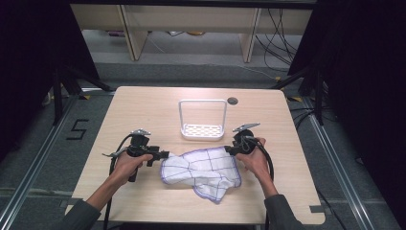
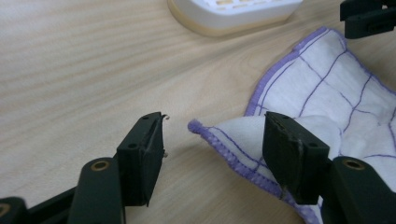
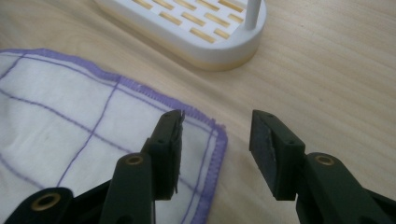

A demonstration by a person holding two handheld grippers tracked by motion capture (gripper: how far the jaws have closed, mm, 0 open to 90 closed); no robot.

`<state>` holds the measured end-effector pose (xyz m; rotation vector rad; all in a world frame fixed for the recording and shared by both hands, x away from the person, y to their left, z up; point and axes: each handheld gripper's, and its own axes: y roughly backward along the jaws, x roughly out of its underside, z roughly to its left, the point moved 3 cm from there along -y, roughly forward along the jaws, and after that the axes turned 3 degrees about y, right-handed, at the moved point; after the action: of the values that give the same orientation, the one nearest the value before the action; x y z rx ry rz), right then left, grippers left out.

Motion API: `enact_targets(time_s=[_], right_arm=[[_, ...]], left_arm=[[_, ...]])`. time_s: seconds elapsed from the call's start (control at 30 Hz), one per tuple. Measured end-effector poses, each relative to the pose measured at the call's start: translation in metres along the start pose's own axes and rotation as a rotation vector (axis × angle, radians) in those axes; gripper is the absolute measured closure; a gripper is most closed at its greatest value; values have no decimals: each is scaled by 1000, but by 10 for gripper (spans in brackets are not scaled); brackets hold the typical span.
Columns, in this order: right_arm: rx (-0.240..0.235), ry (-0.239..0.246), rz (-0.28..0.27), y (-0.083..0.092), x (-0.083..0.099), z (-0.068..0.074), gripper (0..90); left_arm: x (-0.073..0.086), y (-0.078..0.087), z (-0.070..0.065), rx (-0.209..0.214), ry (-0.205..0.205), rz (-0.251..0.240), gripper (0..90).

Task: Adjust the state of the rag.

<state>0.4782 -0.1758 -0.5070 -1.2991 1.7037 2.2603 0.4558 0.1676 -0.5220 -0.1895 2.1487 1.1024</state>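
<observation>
Cloth [image 1: 203, 171], white with a purple grid and purple stitched hem, lies crumpled on the near half of the wooden table [image 1: 143, 110], between the two hand-held grippers. White rack [image 1: 202, 130], a slotted oval base with a tall wire hoop, stands just beyond the cloth at mid-table; its tray holds nothing visible. Left gripper [image 1: 163, 155] sits at the cloth's left edge: in the left gripper view its jaws stand apart, a curled-up hem corner [image 2: 198, 127] rising between them, the pads not pressing on it. Right gripper [image 1: 229, 150] sits at the cloth's far right corner: in the right gripper view its jaws are likewise parted, one jaw above the cloth, the other above bare wood, the hemmed corner [image 3: 219, 135] lying in the gap without being gripped. Bare tabletop extends left of the left hand [image 1: 128, 165], right of the right hand [image 1: 253, 160], and behind the rack to the far edge, where a round cable port [image 1: 232, 101] is set.
</observation>
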Motion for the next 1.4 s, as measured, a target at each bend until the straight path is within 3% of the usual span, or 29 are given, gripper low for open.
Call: enact_targets(time_s=[0.1, 0.2, 0.23, 0.27, 0.3, 0.43, 0.5, 0.57, 0.7, 0.8, 0.87, 0.93, 1.0, 1.03, 1.07, 1.1, 1.17, 1.2, 1.3, 1.33, 1.4], right_arm=[[-8, 11, 19, -10, -2, 0, 549], [4, 12, 28, -15, -2, 3, 552], [-1, 15, 34, -17, -1, 5, 574], [11, 35, 17, -20, -1, 5, 584], [-1, 32, 39, -18, 0, 7, 595], [-8, 26, 34, -18, 1, 9, 659], [-11, 42, 26, -19, 1, 8, 698], [-28, 40, 23, -18, 1, 10, 755], [-48, 70, 3, -15, 1, 11, 846], [-43, 88, -12, -14, 0, 11, 857], [-52, 94, -27, -7, -1, 13, 864], [-55, 85, -26, -3, -2, 14, 865], [-53, 98, -63, 8, -3, 15, 867], [-46, 105, -85, 11, -3, 15, 867], [-46, 105, -85, 11, -3, 15, 867], [-54, 103, -105, 22, -4, 16, 869], [-54, 89, -113, 26, -4, 18, 869], [-57, 106, -105, 32, -4, 18, 869], [-55, 106, -156, 48, -6, 22, 870], [-55, 128, -158, 54, -6, 22, 870], [-57, 125, -174, 65, -6, 25, 871]], left_arm=[[2, -3, 0, -11, -24, 13, 380], [2, -5, -1, -12, -20, 13, 417], [3, -6, -1, -23, -49, 25, 440], [4, -7, -1, -17, -55, 36, 456], [4, -7, -1, -17, -55, 36, 474], [7, -11, -5, -22, -87, 35, 571], [7, -11, -5, -28, -127, 38, 633], [7, -13, -7, -21, -121, 20, 707], [6, -12, -7, -10, -182, 25, 834], [5, -11, -8, -5, -187, 13, 855], [1, -5, -8, -2, -215, 12, 870], [0, -3, -10, 7, -201, -15, 872], [-3, 4, -13, 19, -211, -32, 874], [-4, 8, -12, 17, -237, -18, 875], [-4, 8, -12, 17, -237, -18, 875], [-6, 13, -16, 26, -228, -50, 876], [-8, 15, -18, 26, -231, -60, 877], [-9, 18, -19, 32, -240, -64, 877], [-12, 30, -29, 45, -274, -84, 879], [-13, 34, -32, 49, -281, -92, 879], [-15, 39, -36, 61, -294, -96, 879]])
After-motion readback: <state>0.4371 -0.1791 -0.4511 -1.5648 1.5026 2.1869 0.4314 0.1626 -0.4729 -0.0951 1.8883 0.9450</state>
